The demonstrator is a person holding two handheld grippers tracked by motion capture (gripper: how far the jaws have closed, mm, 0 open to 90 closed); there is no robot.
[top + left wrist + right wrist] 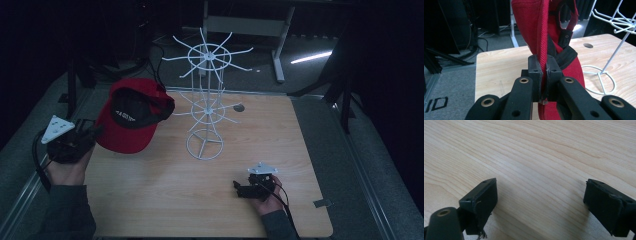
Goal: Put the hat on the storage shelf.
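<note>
A red cotton baseball cap with a black lining (131, 116) is held at the left side of the light wooden worktop (250, 150), lifted at its left edge and tilted, with the open underside turned upward. The left tongs (89, 131) are clamped on the cap's stitched red edge; in the left gripper view the two black pads (535, 67) are pressed tight against either side of that edge (543, 42), and the cap's black back strap (566, 53) is seen just beyond them. The left hand (67, 167) is placed at the worktop's left edge. A white wire display rack with radiating prongs (206, 95) stands upright near the middle of the worktop, just right of the cap and apart from it. The right tongs (239, 187) are rested low over bare wood near the front of the worktop, well apart from cap and rack; in the right gripper view (541, 202) the jaws are spread wide with nothing between them.
</note>
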